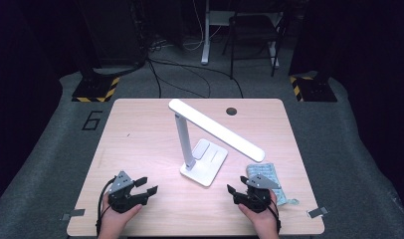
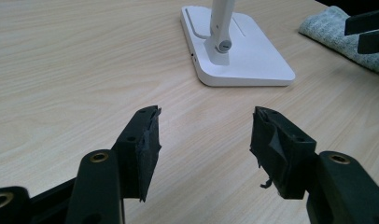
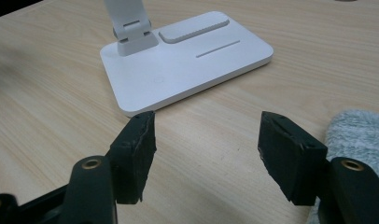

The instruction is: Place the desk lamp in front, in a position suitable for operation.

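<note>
A white desk lamp point(image 1: 205, 137) stands mid-table, its flat base point(image 2: 243, 51) point(image 3: 187, 58) toward me and its long head tilted down to the right. A pale blue-grey cloth point(image 1: 267, 179) point(image 3: 360, 140) point(image 2: 339, 35) lies right of the base. My left gripper point(image 1: 146, 186) point(image 2: 204, 135) rests near the front left, open, with bare wood between its fingers, pointing at the lamp base. My right gripper point(image 1: 239, 185) point(image 3: 206, 140) sits at the front right beside the cloth, open and holding nothing, its jaws facing the base. The right gripper's tips point(image 2: 365, 30) show beyond the cloth in the left gripper view.
The wooden table point(image 1: 140, 134) has a round cable hole point(image 1: 231, 111) at the back. Metal clips point(image 1: 71, 215) point(image 1: 317, 212) sit at both front corners. Beyond the table are grey carpet, cables, a chair point(image 1: 252, 35) and stand feet with yellow-black stripes point(image 1: 95, 89).
</note>
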### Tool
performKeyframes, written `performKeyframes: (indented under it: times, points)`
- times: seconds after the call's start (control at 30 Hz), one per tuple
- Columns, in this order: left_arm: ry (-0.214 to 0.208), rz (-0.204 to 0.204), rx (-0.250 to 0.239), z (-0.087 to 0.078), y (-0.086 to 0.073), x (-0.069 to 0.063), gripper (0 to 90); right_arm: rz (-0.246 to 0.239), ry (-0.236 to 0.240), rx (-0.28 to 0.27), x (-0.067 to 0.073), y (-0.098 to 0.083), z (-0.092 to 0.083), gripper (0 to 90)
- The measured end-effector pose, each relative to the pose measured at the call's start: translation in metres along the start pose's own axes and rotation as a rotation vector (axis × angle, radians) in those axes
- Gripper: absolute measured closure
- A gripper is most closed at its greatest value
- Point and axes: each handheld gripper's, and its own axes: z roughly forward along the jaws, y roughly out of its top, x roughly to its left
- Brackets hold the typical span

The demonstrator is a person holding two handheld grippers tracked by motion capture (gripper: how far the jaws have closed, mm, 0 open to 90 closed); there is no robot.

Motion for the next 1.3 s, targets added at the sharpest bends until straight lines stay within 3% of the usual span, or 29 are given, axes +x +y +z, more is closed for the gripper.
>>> performKeyframes:
  times: [0.43,0.57,0.83,1.0,1.13,1.3]
  points:
    - [-0.026,0.015,0.004,-0.003,-0.002,-0.004,43.5,-0.001,-0.005,-0.022,0.001,0.002,-0.003,37.1]
    - [-0.041,-0.012,0.002,-0.003,-0.001,-0.005,42.9,-0.012,-0.004,-0.018,0.003,0.002,-0.003,37.2]
    - [-0.059,0.006,0.004,-0.001,0.005,-0.009,44.0,0.007,0.004,-0.019,0.002,0.002,-0.003,37.4]
    - [-0.083,0.001,-0.04,-0.002,0.029,-0.01,43.4,0.02,-0.009,-0.024,0.001,0.001,-0.004,37.4]
    - [-0.081,0.057,-0.043,-0.001,0.05,-0.012,43.4,0.021,-0.009,-0.029,-0.001,0.003,-0.007,37.4]
    - [-0.097,0.06,-0.036,0.01,0.068,-0.015,43.6,0.031,-0.009,-0.034,-0.003,0.002,-0.006,37.5]
